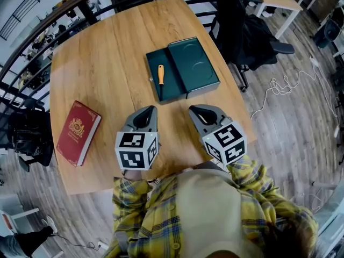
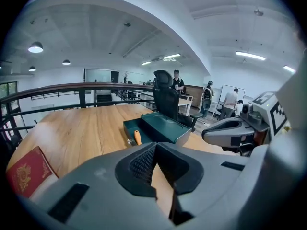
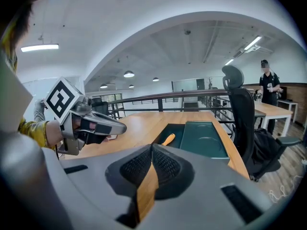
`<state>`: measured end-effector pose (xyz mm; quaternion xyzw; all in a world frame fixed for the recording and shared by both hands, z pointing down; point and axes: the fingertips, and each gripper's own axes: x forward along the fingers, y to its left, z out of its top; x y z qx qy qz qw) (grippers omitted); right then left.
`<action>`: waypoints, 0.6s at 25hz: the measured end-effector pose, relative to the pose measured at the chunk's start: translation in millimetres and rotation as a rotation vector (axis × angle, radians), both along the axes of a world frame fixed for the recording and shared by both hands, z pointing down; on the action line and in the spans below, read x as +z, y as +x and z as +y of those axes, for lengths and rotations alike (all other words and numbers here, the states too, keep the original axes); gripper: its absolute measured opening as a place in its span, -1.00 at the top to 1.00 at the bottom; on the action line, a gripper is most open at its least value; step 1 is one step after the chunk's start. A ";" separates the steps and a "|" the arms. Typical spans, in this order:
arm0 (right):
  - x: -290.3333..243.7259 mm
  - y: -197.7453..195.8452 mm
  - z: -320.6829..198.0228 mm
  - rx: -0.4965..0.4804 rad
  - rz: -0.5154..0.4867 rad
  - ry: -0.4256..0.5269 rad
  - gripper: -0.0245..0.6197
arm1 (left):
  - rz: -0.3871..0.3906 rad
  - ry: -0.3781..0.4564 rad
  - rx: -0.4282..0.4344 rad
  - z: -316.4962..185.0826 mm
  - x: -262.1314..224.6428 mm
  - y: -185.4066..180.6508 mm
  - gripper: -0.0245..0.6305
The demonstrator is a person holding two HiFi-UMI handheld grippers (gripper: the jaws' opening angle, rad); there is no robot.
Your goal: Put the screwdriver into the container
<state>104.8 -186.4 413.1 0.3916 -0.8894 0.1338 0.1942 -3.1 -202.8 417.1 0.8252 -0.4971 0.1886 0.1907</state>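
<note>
The slim screwdriver (image 1: 160, 80), orange-handled with a dark metal shaft, lies flat inside the shallow, dark green rectangular container (image 1: 173, 88), along its left side, with the handle pointing away from the person. Touching the container's right side is a matching dark green lid (image 1: 194, 63) with two round impressions in its top, sitting a little higher than the open tray. Both rest on the light wooden tabletop (image 1: 107, 63), towards its far right part.

Nearer the person, well apart from the container, the left tongs (image 1: 150, 109) and the right tongs (image 1: 193, 109) hover side by side over the tabletop's near edge, tips aimed towards the container. Each pair is pressed together with nothing between its ribbed pads; only a sliver of wood shows behind the seam. Sleeves of yellow plaid fabric (image 1: 141, 208) show behind them.

A red hardcover book (image 1: 79, 132) with a gold emblem lies near the tabletop's left edge. A black office chair (image 1: 244, 28) stands beyond the right side, and a white cable (image 1: 279, 86) trails on the wooden floor.
</note>
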 end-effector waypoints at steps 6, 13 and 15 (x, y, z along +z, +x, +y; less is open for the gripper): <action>2.0 2.8 3.3 0.016 0.005 -0.004 0.72 | -0.011 -0.003 -0.028 13.9 6.6 -6.9 0.90; 5.2 2.0 5.9 0.020 0.020 -0.004 0.72 | -0.014 0.010 -0.054 24.4 6.7 -10.1 0.90; 6.4 1.5 6.7 0.020 0.023 -0.008 0.72 | -0.008 0.013 -0.062 27.3 6.0 -11.0 0.90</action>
